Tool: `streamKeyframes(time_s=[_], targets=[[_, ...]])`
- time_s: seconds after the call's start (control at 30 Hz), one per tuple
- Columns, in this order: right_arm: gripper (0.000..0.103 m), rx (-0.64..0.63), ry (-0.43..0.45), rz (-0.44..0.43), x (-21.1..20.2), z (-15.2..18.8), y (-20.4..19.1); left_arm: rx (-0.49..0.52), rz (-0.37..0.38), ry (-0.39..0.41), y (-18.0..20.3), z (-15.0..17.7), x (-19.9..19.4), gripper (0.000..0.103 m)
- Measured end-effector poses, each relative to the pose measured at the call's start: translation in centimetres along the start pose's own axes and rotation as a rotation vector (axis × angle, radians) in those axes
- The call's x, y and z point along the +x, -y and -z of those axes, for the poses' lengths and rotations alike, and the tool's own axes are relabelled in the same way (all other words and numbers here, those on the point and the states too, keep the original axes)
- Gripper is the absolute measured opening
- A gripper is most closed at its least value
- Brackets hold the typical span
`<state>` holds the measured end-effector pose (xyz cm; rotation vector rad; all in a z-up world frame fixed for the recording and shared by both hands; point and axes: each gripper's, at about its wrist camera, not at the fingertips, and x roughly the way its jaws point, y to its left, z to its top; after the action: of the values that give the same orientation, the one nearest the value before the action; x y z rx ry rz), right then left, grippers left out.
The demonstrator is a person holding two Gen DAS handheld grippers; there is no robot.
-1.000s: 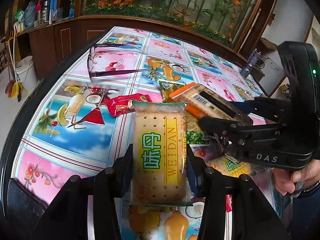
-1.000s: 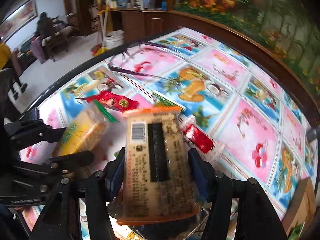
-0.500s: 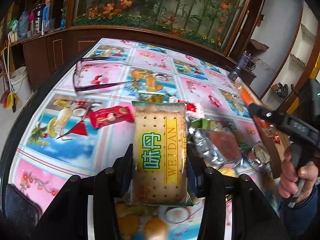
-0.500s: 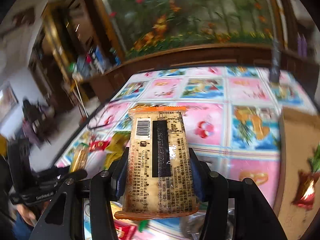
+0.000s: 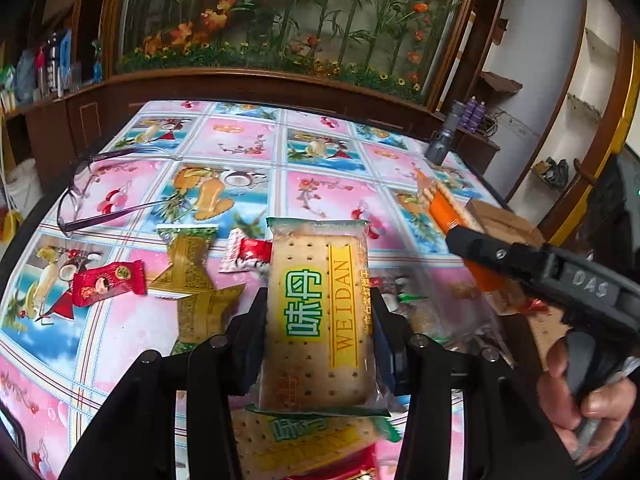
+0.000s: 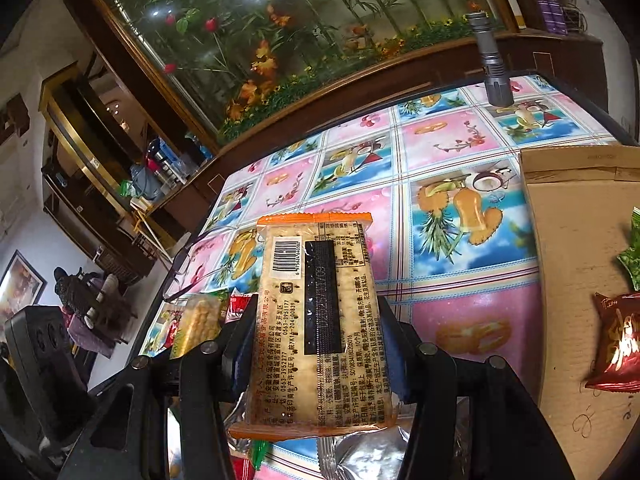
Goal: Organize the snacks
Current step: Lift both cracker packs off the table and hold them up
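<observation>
My left gripper [image 5: 318, 312] is shut on a green-edged WEIDAN cracker pack [image 5: 318, 320] and holds it above the table. My right gripper [image 6: 318, 320] is shut on an orange-edged cracker pack [image 6: 320, 320], barcode side up, held above the table next to a cardboard box [image 6: 576, 280]. In the left wrist view the right gripper [image 5: 460, 236] is at the right with its orange pack [image 5: 440, 208]. Loose snacks lie on the table: a red packet [image 5: 108, 282], gold-green wrappers [image 5: 192, 280], another WEIDAN pack [image 5: 312, 440].
Glasses [image 5: 116, 184] lie at the table's left. A grey flashlight [image 6: 494, 64] stands at the far edge. The box holds a red snack bag [image 6: 616, 344] and a green packet [image 6: 634, 252]. A wooden cabinet with a plant display runs behind the table.
My right gripper has swung right with the orange pack, from over the snack pile to beside the cardboard box. My left gripper still holds the WEIDAN pack, shifted slightly right.
</observation>
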<state>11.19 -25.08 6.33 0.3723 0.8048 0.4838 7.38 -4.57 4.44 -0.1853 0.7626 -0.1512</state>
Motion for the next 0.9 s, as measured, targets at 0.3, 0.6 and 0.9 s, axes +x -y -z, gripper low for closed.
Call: streamKeyframes(time_s=[0.3,0.6,0.9], targets=[[0.058,-0.102,0.024,0.016,0.3,0.9,-2.0,0.051,-0.093,0.066,0.0,0.5,-1.4,0.045],[0.058,-0.116,0.028,0.027,0.5,1.0,-2.1,0.125,-0.184,0.147,0.8,0.6,-2.5,0.045],[0.058,-0.119,0.038,0.025,0.1,0.9,-2.2,0.151,-0.219,0.177,1.3,0.8,-2.8,0.045]])
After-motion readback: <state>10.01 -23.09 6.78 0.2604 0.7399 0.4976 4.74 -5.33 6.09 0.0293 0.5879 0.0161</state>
